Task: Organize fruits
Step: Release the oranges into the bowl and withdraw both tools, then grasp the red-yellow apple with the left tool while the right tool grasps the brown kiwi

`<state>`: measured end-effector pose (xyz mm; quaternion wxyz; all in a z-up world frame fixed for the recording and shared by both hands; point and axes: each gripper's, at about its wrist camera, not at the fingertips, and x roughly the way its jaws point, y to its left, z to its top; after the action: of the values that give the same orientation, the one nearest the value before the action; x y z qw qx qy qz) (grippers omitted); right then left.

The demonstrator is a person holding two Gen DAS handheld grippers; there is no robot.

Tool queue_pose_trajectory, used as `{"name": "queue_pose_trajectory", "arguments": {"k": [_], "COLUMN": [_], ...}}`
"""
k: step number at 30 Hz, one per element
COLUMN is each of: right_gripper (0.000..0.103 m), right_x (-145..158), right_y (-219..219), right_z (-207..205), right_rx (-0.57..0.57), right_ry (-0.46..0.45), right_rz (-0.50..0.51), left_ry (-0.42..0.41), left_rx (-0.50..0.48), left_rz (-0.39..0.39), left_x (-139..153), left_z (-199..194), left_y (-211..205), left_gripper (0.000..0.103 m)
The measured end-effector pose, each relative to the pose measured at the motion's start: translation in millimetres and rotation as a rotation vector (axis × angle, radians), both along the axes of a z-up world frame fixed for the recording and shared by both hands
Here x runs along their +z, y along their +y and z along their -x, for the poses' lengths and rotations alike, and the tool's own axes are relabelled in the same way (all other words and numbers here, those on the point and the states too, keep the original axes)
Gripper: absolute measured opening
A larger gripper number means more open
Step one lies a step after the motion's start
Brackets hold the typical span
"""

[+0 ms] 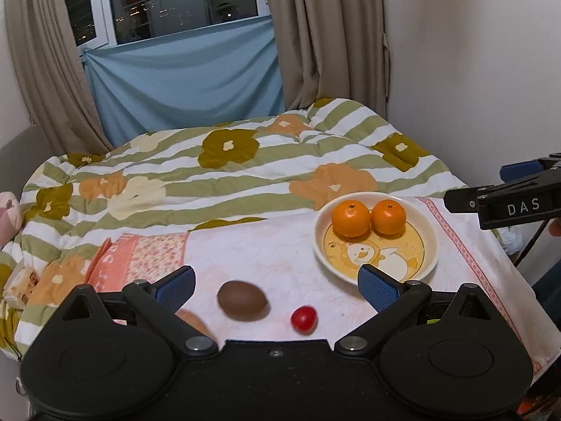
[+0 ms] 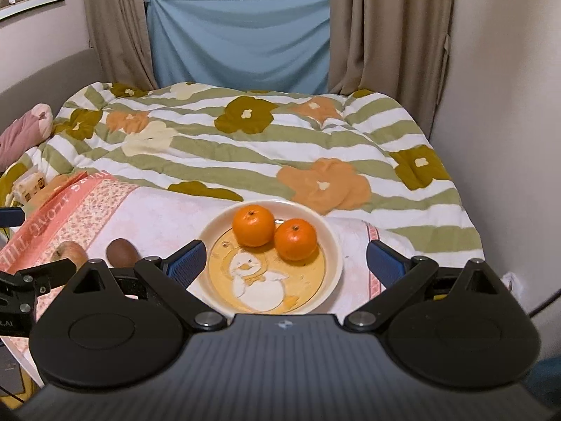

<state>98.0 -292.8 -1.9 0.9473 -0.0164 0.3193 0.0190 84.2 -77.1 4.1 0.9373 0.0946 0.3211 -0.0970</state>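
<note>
My left tongs (image 1: 277,289) gape wide, blue pads (image 1: 175,289) well apart, nothing between them, pointed forward and tilted down. My right tongs (image 2: 285,263) are spread just as wide and empty, level beside the left, both held low out in front of me.

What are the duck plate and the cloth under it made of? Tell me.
Duck plate: probably glazed ceramic, maybe melamine; smooth cream rim, faint sheen, printed duck in the well. Cloth under it: seemingly a soft woven towel; matte, wrinkled pink surface with a patterned border.
</note>
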Motion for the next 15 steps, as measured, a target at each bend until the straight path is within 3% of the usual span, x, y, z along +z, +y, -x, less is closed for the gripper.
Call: {"name": "queue_pose_trajectory", "arguments": {"k": [8,15], "right_gripper": [0.103,0.103], "right_x": [-4.4,-19.6], "right_y": [48.4,89.8], "right_z": [13.1,-0.7], "right_rx": [-0.044,-0.072], "right_ry": [0.014,0.018], "right_rz": [-0.019,-0.031], "left_ry": [0.009,0.042], "left_rx": [-0.008,-0.028], "left_rz": [-0.012,-0.052], "left_x": [-3.0,-28.4], "left_z": [6.2,-15.8], "left_y": [48.5,94.1], "left_gripper": [0.101,0.101]}}
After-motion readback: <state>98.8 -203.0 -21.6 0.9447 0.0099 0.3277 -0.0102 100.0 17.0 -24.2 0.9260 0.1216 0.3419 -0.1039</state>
